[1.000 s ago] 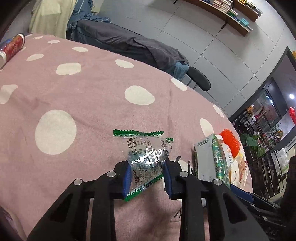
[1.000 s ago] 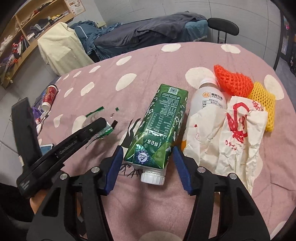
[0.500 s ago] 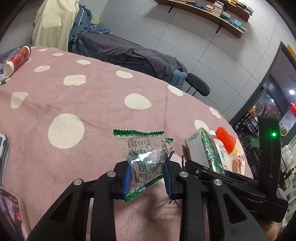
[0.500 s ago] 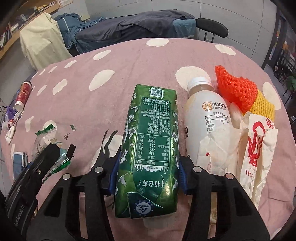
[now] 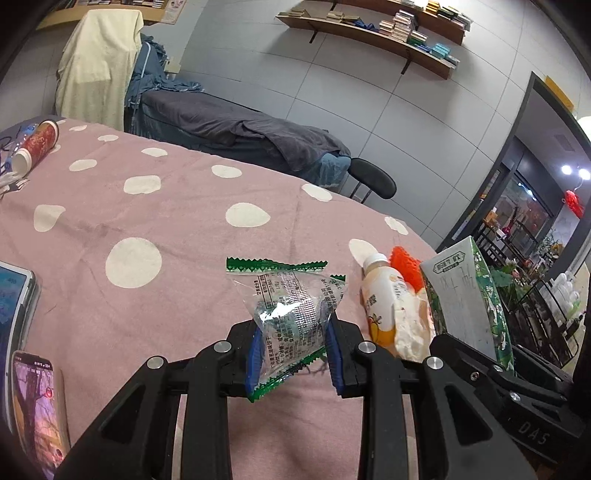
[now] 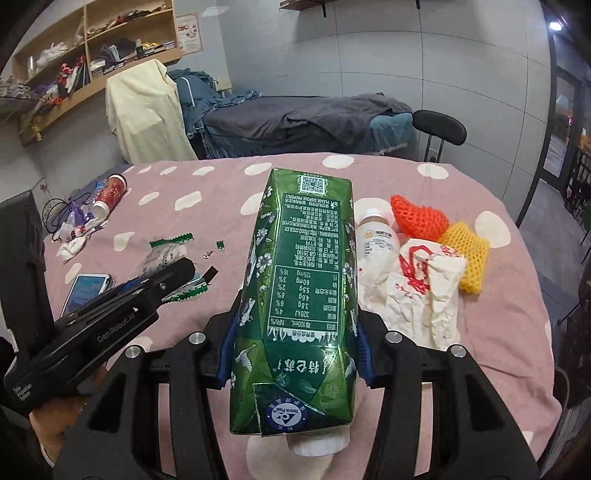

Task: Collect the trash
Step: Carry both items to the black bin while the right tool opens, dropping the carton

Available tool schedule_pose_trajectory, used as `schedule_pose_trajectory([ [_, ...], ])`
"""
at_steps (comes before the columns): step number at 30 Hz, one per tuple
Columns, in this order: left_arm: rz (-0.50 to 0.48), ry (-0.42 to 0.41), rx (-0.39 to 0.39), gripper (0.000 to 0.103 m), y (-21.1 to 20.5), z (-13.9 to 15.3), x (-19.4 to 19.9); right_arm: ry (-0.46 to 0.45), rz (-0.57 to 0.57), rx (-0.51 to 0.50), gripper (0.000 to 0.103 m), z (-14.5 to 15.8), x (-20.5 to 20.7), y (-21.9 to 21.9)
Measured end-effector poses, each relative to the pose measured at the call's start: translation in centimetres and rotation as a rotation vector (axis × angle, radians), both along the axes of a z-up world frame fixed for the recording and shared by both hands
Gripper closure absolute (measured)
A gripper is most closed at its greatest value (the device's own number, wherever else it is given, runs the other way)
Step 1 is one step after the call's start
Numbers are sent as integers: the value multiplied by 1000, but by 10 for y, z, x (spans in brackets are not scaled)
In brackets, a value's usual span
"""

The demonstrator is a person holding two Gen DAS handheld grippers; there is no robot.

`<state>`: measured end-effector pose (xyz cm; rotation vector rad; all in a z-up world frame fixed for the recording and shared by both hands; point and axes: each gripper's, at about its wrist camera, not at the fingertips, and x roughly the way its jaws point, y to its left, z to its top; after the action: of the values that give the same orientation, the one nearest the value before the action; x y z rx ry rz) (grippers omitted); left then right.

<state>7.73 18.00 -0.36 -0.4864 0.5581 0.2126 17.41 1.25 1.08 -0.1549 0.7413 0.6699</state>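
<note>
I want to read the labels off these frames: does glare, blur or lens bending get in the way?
Left wrist view: the clear wrapper in the left hand-held gripper glints, washing out part of its print; the wall shelves bow from the fisheye. Right wrist view: the green carton is sharp, its table of print legible, with a small highlight near its lower end.

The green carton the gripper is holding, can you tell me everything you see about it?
The green carton is a tall drink box of glossy coated card, printed with white flowers, a nutrition table and a square code near its far end. Its sides are dented and creased. A white screw cap sticks out at the near end, so it points away from the camera. The right gripper clamps it between blue pads, lifted off the pink spotted tablecloth. In the left wrist view its plain whitish face shows.
</note>
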Motion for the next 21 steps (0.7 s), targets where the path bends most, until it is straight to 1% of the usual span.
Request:
schedule_pose_trajectory([
  [3, -61, -24, 21, 75, -23, 7, -2, -28, -35, 18, 52, 7, -13, -29],
  [11, -264, -45, 77, 75, -100, 14, 2, -26, -261, 57, 52, 5, -19, -129],
  [16, -382, -43, 104, 75, -143, 13, 8, -5, -425, 65, 52, -6, -15, -192],
  [21, -474, -37, 120, 75, -177, 11, 16, 34, -597, 59, 52, -24, -8, -258],
])
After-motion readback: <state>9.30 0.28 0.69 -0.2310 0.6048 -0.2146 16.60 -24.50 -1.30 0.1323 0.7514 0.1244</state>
